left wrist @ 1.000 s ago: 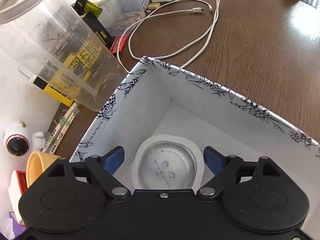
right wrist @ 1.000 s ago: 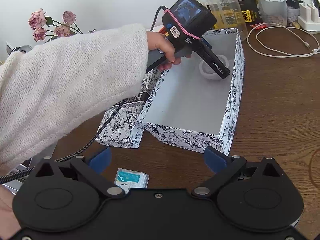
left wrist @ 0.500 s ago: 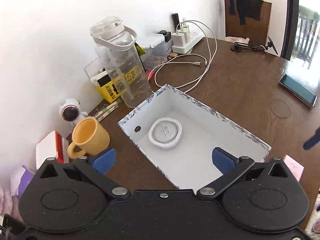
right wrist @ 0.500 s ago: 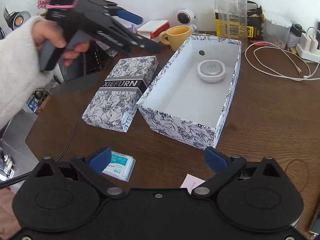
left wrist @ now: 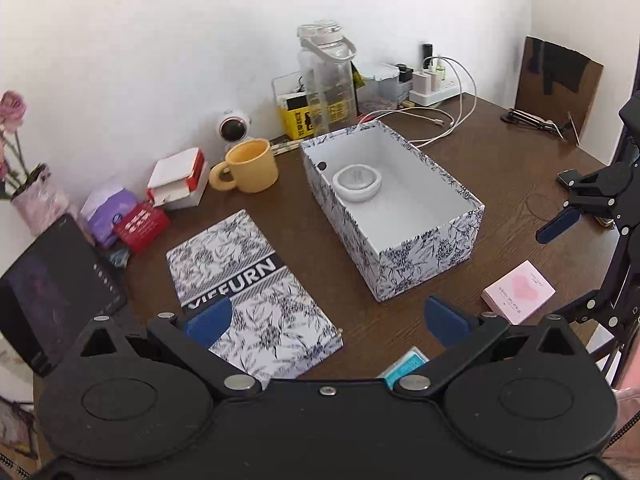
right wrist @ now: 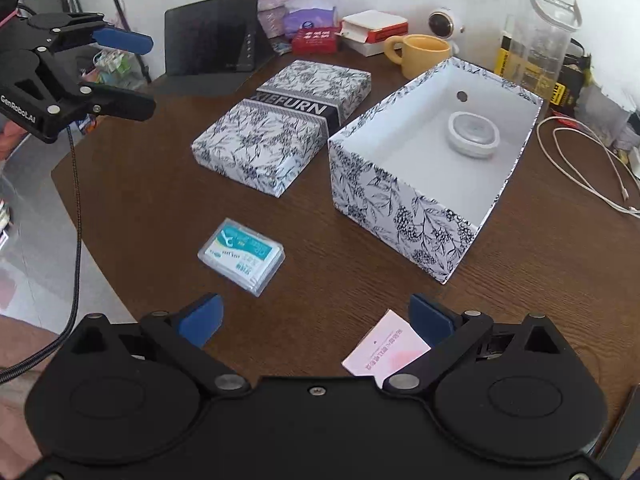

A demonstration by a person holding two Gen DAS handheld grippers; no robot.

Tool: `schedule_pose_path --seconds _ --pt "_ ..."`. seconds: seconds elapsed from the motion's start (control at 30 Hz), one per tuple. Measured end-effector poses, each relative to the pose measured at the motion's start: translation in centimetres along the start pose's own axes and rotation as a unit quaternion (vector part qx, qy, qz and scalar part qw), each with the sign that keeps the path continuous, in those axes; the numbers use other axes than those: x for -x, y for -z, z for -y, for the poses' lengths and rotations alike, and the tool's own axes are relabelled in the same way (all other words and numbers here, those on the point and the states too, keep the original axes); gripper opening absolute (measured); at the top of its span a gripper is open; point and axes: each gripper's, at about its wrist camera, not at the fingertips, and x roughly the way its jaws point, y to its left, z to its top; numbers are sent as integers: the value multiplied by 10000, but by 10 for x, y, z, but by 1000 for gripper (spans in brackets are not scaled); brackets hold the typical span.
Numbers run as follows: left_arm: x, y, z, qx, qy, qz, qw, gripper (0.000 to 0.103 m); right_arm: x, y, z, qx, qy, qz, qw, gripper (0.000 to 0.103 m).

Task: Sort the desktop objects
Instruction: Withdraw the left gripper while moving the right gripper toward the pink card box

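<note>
Now both hand-held grippers, left (left wrist: 326, 318) and right (right wrist: 316, 318), are hovering wide open and empty above the brown wooden table (right wrist: 168, 184), while a round white container (right wrist: 474, 135) is lying inside the floral-printed open box (right wrist: 404, 208).

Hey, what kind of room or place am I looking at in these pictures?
Probably a home desk or study corner rather than a workshop. A dark wooden tabletop against a white wall holds a yellow ceramic mug, a white power strip with chargers plugged in and a vase of pink roses.
</note>
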Motion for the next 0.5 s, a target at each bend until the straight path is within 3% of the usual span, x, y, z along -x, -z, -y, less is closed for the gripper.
schedule_pose_path --seconds 0.2,0.5 --pt "6 30 25 418 -205 -4 9989 103 -4 19 4 445 76 -166 9988 101" --pt "3 48 54 810 -501 18 9955 103 -11 43 15 1154 88 -370 9926 101"
